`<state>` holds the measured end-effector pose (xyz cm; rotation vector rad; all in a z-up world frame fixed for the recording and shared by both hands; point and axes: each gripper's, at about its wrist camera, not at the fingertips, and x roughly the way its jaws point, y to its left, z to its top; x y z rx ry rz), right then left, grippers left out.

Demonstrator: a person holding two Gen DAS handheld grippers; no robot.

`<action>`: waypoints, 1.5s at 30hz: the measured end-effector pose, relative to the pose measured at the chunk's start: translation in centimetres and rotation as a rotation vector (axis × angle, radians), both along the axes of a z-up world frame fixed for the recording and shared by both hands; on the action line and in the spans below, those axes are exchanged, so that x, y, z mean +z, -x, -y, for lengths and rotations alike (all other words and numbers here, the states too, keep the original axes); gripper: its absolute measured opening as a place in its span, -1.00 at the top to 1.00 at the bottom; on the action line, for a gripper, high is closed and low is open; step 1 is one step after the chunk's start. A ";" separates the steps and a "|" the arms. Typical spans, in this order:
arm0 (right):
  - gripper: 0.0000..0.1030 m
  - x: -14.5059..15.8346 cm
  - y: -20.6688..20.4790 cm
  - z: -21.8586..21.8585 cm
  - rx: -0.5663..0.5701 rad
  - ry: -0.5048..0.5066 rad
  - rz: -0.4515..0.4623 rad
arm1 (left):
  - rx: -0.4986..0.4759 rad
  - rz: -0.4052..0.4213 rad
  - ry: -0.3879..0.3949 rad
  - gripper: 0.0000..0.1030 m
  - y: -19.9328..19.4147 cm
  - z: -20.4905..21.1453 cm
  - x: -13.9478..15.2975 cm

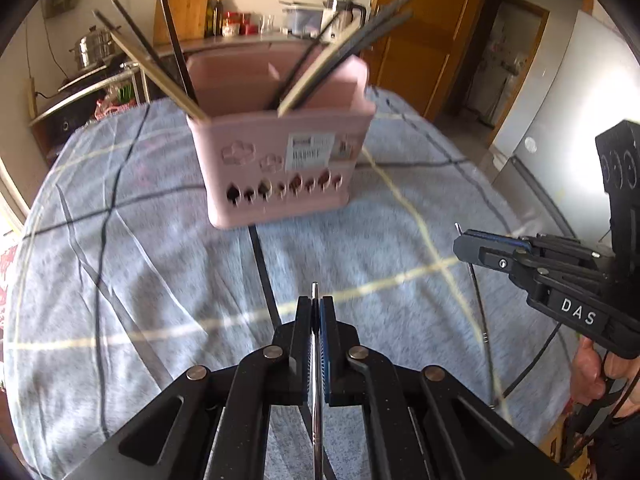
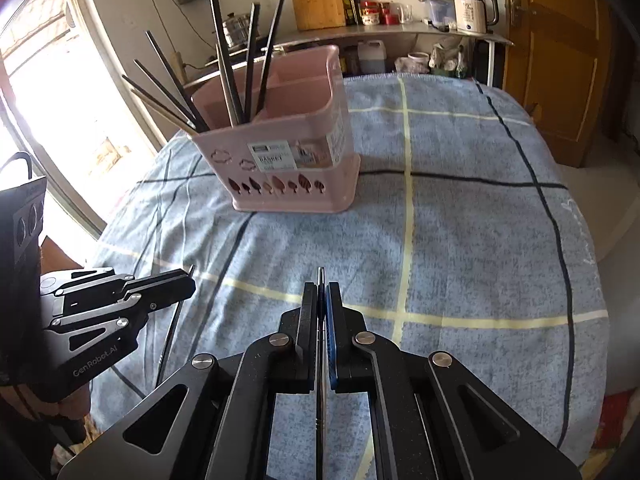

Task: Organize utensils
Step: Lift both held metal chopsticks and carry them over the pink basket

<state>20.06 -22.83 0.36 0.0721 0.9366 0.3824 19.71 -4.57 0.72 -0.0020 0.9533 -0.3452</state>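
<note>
A table under a blue-grey checked cloth is filling both views, with a kitchen shelf running along the wall behind it. A pink utensil basket is standing upright on the cloth toward the far side, and a bundle of dark and pale chopsticks is leaning out of its left compartment; in the left wrist view more sticks are fanning from the right side of the basket as well.

The two grippers are sitting side by side over the near part of the table, both pointing downward and forward toward the basket. The right gripper is being held at the right, a hand wrapping its handle in the left wrist view. Its jaws are pressing together on a thin metal chopstick that is running lengthwise between the pads, its tip poking just past the fingertips.

The left gripper is being held just beside it. Its jaws are likewise clamping a slim metal chopstick, which is lying along the gap with its tip sticking out in front.
</note>
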 end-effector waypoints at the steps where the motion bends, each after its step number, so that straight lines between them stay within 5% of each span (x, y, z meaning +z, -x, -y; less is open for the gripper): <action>1: 0.92 0.8 0.1 0.1 -0.004 -0.008 0.021 | 0.002 0.018 0.005 0.93 0.0 -0.2 0.8; 12: 0.93 6.8 1.1 1.4 -0.059 -0.074 0.194 | 0.042 0.178 0.072 0.94 0.2 -2.2 7.6; 45: 0.93 8.6 4.1 2.1 -0.061 -0.123 0.251 | 0.106 0.184 0.144 0.94 4.3 -5.9 9.5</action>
